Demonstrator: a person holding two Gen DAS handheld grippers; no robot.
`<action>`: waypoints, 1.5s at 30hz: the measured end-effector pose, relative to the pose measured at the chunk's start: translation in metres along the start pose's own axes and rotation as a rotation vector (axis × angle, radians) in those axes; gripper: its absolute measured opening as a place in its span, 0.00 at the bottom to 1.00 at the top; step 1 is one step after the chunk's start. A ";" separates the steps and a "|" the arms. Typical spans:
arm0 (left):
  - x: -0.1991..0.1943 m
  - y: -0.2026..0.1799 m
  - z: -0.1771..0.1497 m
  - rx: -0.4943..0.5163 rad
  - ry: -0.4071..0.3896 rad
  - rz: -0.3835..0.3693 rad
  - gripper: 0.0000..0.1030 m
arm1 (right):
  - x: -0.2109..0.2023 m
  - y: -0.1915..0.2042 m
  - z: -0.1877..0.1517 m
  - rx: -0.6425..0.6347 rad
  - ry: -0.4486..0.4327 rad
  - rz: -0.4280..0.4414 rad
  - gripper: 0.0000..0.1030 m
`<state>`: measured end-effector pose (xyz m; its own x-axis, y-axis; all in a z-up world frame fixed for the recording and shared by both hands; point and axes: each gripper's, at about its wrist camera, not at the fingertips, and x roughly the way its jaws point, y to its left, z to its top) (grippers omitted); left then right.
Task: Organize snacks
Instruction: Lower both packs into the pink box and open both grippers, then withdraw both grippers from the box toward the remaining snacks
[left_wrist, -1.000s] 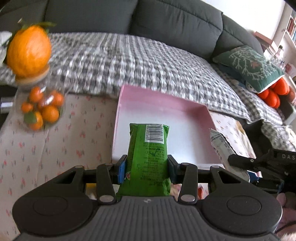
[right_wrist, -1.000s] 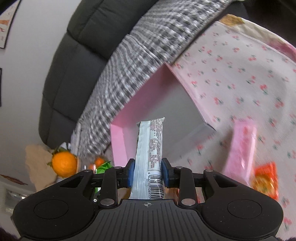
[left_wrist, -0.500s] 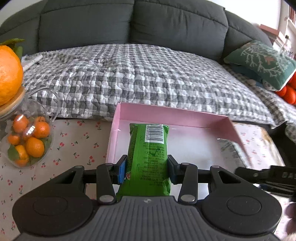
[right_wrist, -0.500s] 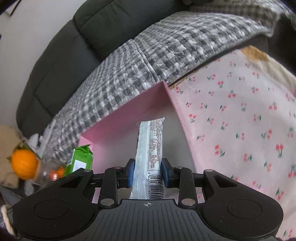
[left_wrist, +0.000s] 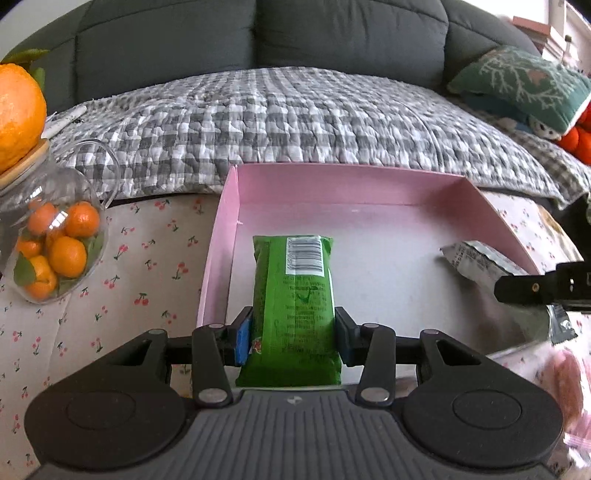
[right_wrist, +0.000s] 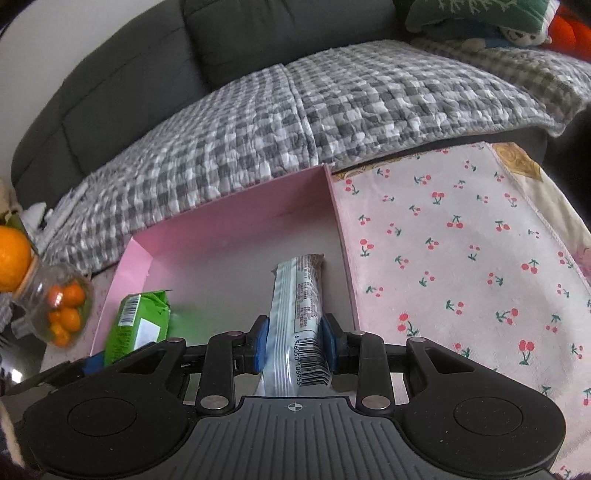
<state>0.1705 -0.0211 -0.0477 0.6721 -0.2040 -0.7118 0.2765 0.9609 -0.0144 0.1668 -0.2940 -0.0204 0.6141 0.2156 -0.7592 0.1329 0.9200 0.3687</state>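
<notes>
Green snack pack (left_wrist: 293, 306), barcode end forward, sits clamped in the left claw (left_wrist: 293, 334) over the near-left part of the pink box (left_wrist: 332, 184); blue pads press both its sides. Silver-white snack bar (right_wrist: 297, 306) is pinched in the right claw (right_wrist: 295, 341) above the box's right side, close to the right wall.

Left wrist view only: glass jar of small oranges (left_wrist: 55, 243) w/ a large orange (left_wrist: 16, 114) on its wooden lid, left of the box on the cherry-print cloth (left_wrist: 147, 258) covering the worktop; green cushion (left_wrist: 517, 85) at the sofa's right end; the right claw's black finger entering from the right edge, bar tip ahead of it. Right wrist view only: wide stretch of cloth right of the box, plus the green pack seen from the side at the box's left corner. Both views: grey check quilt (left_wrist: 295, 122) on the dark sofa (left_wrist: 258, 33) behind.

Vs. a sec. ago: both claws keep the same grip. Right view was rolled hard to one side, w/ a pink packet and an orange packet in sight on the cloth; now it's near level and those are out of frame. Left view sat higher and off to the left of the box; now it's lower, squarer to the box.
</notes>
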 end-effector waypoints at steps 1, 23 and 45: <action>-0.001 0.000 0.000 -0.003 0.008 -0.003 0.40 | 0.001 -0.001 0.000 0.003 0.017 0.001 0.29; -0.029 -0.012 -0.006 0.019 0.001 -0.027 0.79 | -0.041 0.004 -0.001 -0.040 -0.051 0.020 0.71; -0.089 -0.006 -0.026 -0.040 0.092 0.031 0.99 | -0.102 -0.003 -0.035 0.016 0.032 -0.085 0.88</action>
<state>0.0911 -0.0037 -0.0022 0.6133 -0.1581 -0.7738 0.2275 0.9736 -0.0186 0.0768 -0.3069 0.0374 0.5751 0.1476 -0.8047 0.1957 0.9302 0.3105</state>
